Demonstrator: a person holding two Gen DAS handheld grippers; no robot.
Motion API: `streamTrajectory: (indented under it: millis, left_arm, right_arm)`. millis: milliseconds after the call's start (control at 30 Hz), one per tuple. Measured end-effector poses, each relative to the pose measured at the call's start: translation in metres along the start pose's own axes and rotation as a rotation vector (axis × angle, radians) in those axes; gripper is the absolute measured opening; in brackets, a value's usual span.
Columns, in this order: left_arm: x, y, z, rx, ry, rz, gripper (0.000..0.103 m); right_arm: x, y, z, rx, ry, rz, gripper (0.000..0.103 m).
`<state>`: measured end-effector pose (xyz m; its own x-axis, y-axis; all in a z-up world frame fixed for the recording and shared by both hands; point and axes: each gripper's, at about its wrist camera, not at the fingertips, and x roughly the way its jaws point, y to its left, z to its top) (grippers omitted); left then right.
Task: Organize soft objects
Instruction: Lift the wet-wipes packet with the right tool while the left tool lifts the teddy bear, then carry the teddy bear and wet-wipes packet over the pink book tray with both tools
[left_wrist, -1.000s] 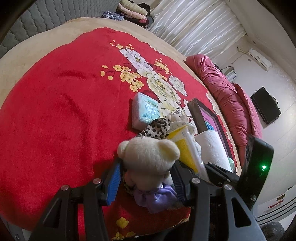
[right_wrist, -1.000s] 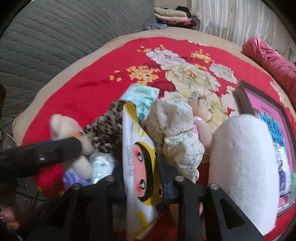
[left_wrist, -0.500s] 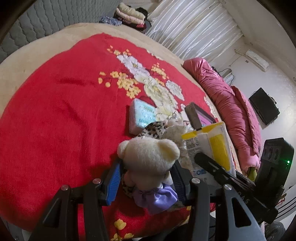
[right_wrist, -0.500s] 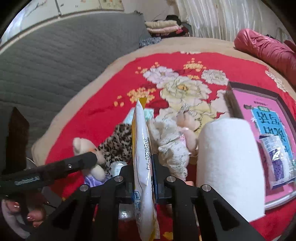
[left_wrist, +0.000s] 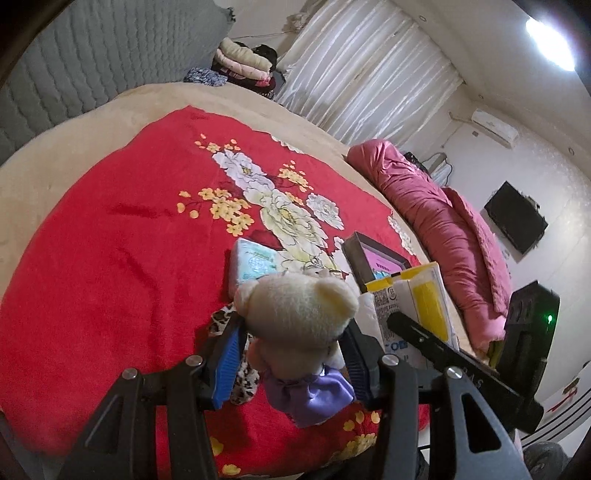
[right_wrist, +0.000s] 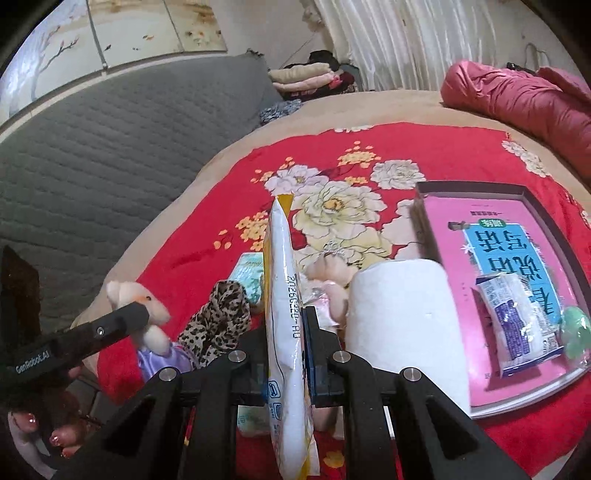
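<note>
1. Rising away from the red floral blanket (left_wrist: 110, 266), both grippers now carry their loads higher than a second ago, when bear and packet sat low among the pile.
2. Left gripper (left_wrist: 291, 354) — its blue-padded tongs pinch a cream teddy bear (left_wrist: 295, 314) at the body; the bear faces away, upright, with a purple satin skirt below.
3. Right gripper (right_wrist: 286, 350) clamps a yellow-and-white tissue packet (right_wrist: 284, 295), held edge-on and upright, no longer showing its cartoon face as it did earlier.
4. Beneath, on the blanket: a leopard-print cloth (right_wrist: 218, 321), a teal tissue pack (left_wrist: 255, 264), a pale doll (right_wrist: 328, 273) and a white paper roll (right_wrist: 402, 314) standing just beside a tray (right_wrist: 476, 192).
5. Inside the tray, a small wrapped pack (right_wrist: 517, 321) lies on a pink printed sheet.
</note>
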<state>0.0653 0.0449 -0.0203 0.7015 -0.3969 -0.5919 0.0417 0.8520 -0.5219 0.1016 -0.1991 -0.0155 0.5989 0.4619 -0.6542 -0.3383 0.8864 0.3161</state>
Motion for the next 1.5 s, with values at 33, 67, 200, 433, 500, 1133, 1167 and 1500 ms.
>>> streamTrajectory:
  millis: [33, 67, 200, 433, 500, 1133, 1167, 1500]
  left_arm:
    - [-0.002, -0.005, -0.001, 0.014, -0.003, 0.006, 0.051]
    - [-0.003, -0.008, -0.001, 0.023, -0.004, 0.009, 0.051]
    - [-0.005, -0.028, -0.004, 0.066, -0.007, 0.024, 0.051]
    - [-0.003, -0.074, -0.001, 0.151, -0.01, 0.001, 0.051]
    - [-0.001, -0.086, -0.001, 0.171, -0.008, -0.007, 0.051]
    - [0.029, -0.184, -0.01, 0.323, 0.026, -0.093, 0.051]
    - [0.031, -0.186, -0.009, 0.324, 0.028, -0.096, 0.051]
    - [0.062, -0.217, -0.005, 0.324, 0.053, -0.124, 0.051]
  right_arm:
    - [-0.003, -0.002, 0.001, 0.007, -0.002, 0.0, 0.013]
    - [-0.004, -0.004, 0.0, 0.011, -0.005, 0.0, 0.013]
    - [-0.014, -0.013, 0.001, 0.034, -0.027, -0.001, 0.014]
    - [-0.038, -0.033, 0.0, 0.075, -0.082, -0.027, 0.014]
    - [-0.046, -0.04, 0.0, 0.091, -0.102, -0.04, 0.014]
    - [-0.111, -0.125, -0.003, 0.232, -0.244, -0.219, 0.013]
    - [-0.113, -0.128, -0.004, 0.238, -0.248, -0.227, 0.014]
    - [-0.127, -0.159, -0.014, 0.307, -0.275, -0.29, 0.013]
